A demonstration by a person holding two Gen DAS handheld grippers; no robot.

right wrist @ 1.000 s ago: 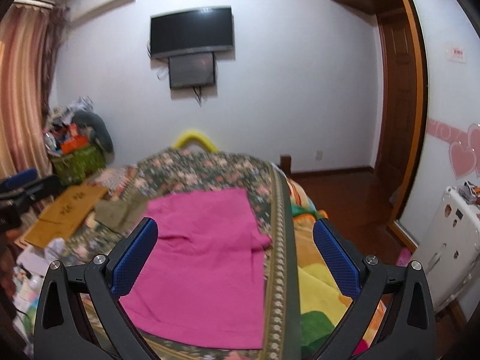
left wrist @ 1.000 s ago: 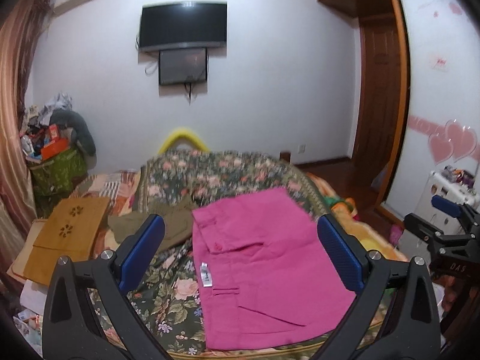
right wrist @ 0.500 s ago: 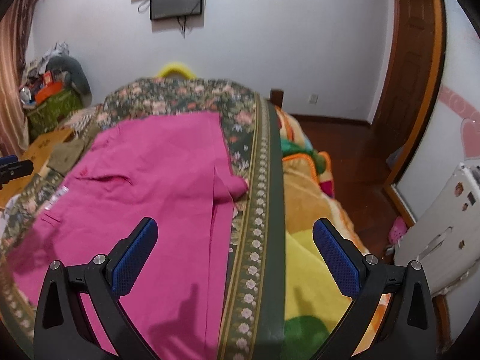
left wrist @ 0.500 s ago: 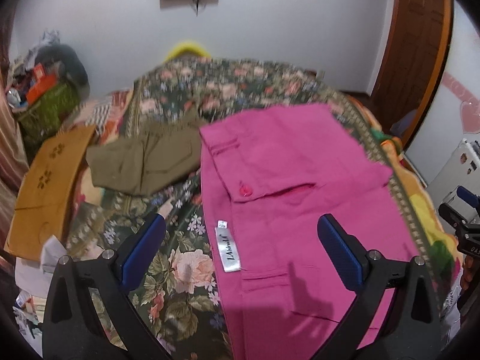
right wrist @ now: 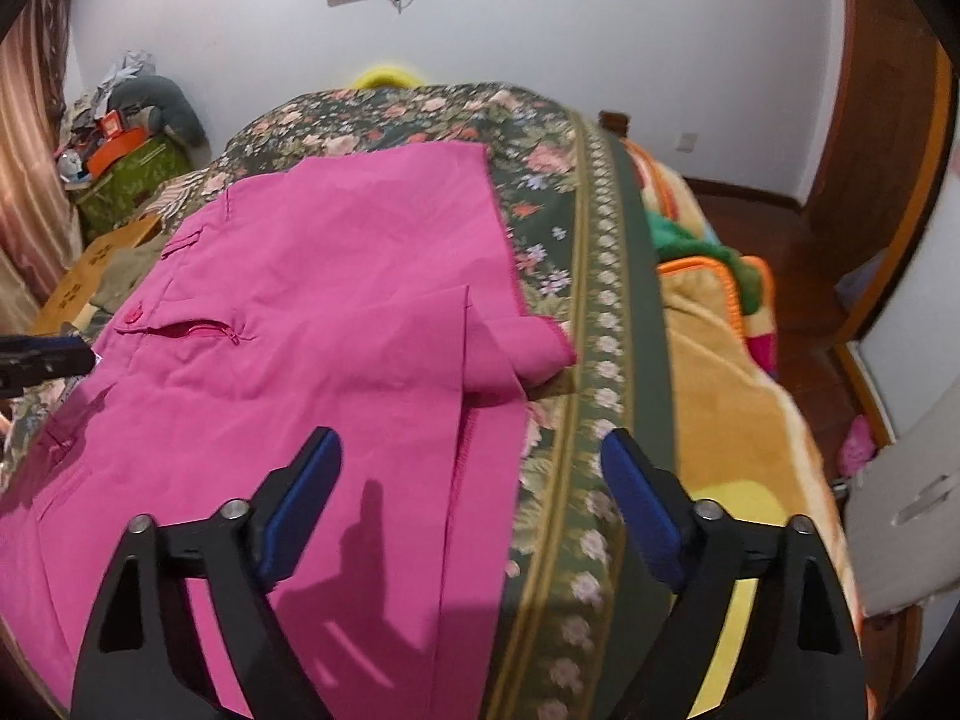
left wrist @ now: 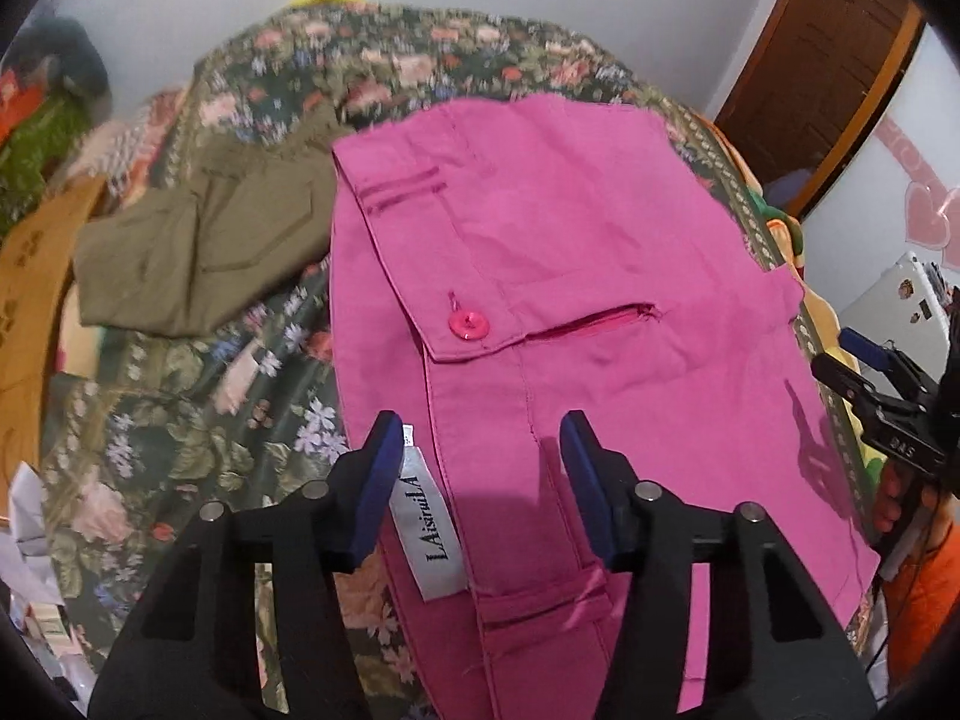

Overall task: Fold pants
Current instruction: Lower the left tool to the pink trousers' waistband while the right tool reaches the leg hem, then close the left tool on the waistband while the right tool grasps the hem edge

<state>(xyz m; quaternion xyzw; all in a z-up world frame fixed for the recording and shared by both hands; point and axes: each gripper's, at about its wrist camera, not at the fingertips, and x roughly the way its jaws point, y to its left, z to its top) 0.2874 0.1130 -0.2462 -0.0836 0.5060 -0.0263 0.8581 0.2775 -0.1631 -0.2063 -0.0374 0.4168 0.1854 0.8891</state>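
Note:
Bright pink pants [left wrist: 570, 276] lie flat on a floral bedspread [left wrist: 180, 420], waistband to the left with a pink button [left wrist: 468, 324] and a white brand label [left wrist: 429, 534]. My left gripper [left wrist: 480, 438] is open and hovers just above the waistband by the label, jaws partly closed in, holding nothing. In the right wrist view the pants [right wrist: 312, 324] spread left and centre; my right gripper [right wrist: 471, 456] is open above their right edge, near a folded-over corner [right wrist: 528, 348]. The right gripper also shows in the left wrist view [left wrist: 870, 378].
Olive-green pants [left wrist: 204, 246] lie folded left of the pink ones. A brown cardboard piece [left wrist: 30, 300] is at the far left. The bedspread's border [right wrist: 606, 360] and an orange-yellow blanket [right wrist: 738, 420] run along the right. A cluttered green basket [right wrist: 126, 174] stands by the wall.
Both grippers have tilted down and moved closer to the pants. The left gripper's jaws have narrowed over the waistband; the right gripper's jaws have narrowed slightly.

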